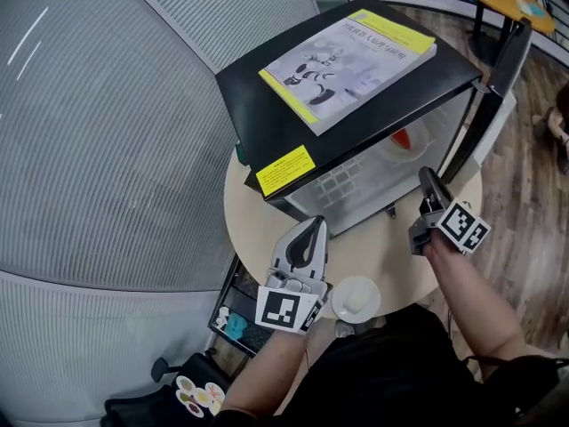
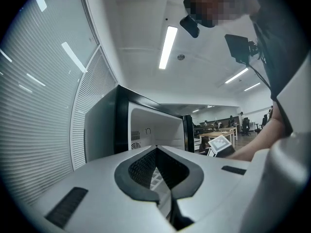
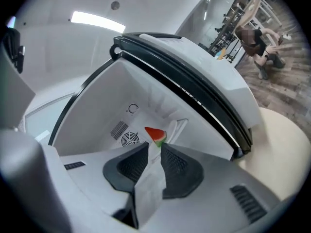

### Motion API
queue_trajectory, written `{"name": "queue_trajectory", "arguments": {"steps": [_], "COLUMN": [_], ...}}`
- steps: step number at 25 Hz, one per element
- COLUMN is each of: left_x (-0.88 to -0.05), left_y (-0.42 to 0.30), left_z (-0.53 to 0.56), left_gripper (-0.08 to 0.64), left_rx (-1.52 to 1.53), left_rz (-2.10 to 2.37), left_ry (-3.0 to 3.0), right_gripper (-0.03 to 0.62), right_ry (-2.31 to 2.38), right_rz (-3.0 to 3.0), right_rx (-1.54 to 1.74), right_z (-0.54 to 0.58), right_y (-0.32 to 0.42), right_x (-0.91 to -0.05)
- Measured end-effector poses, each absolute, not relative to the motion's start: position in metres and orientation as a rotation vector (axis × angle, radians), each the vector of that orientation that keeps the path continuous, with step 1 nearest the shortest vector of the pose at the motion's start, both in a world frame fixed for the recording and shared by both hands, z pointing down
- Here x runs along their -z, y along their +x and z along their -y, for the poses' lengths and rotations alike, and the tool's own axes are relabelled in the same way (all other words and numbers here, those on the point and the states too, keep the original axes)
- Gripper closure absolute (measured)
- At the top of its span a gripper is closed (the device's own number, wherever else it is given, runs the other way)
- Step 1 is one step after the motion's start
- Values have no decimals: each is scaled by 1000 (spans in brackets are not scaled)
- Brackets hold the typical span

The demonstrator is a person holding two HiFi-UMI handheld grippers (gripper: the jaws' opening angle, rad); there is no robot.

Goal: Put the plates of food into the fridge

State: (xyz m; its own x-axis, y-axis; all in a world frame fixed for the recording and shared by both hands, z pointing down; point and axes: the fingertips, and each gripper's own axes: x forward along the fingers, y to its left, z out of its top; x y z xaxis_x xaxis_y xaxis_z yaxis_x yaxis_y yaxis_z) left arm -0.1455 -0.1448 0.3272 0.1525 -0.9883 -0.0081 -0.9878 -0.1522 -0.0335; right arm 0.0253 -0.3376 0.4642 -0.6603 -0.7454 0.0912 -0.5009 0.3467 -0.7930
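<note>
A black mini fridge (image 1: 258,105) stands on a round beige table (image 1: 391,252), its door (image 1: 498,69) swung open to the right. Inside, a watermelon slice (image 1: 402,139) lies on a white plate (image 3: 178,127); in the right gripper view the slice (image 3: 155,133) shows just beyond the jaws. My right gripper (image 1: 428,178) (image 3: 154,145) hangs in front of the opening, jaws slightly apart with nothing between them. My left gripper (image 1: 313,225) (image 2: 155,148) is shut and empty, before the fridge's left front. Behind it, near the table's front edge, sits a small white plate (image 1: 356,299) with a pale piece of food.
A book (image 1: 351,56) lies on the fridge top and a yellow sticker (image 1: 286,170) marks its front edge. A grey slatted wall (image 1: 107,132) curves round the left. A black rack (image 1: 233,314) stands under the table's left side. A person (image 3: 252,38) sits far off.
</note>
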Motion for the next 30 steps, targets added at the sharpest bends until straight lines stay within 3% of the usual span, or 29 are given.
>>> {"name": "queue_trajectory", "arguments": {"steps": [13,30], "left_x": [-322,-361], "left_y": [-175,-171], "left_z": [49,-18], "left_gripper": [558,558], "left_rx": [-16,39], "left_rz": [-1973,-1834], "left_ry": [-2379,-2551], "right_gripper": [518,518], "right_ry": [-1154,-1397], "right_rz": [-2427,-2275], "right_rx": [1154,1467], "right_z": [207,27], "right_y": [26,47], "right_x": [-475,-600]}}
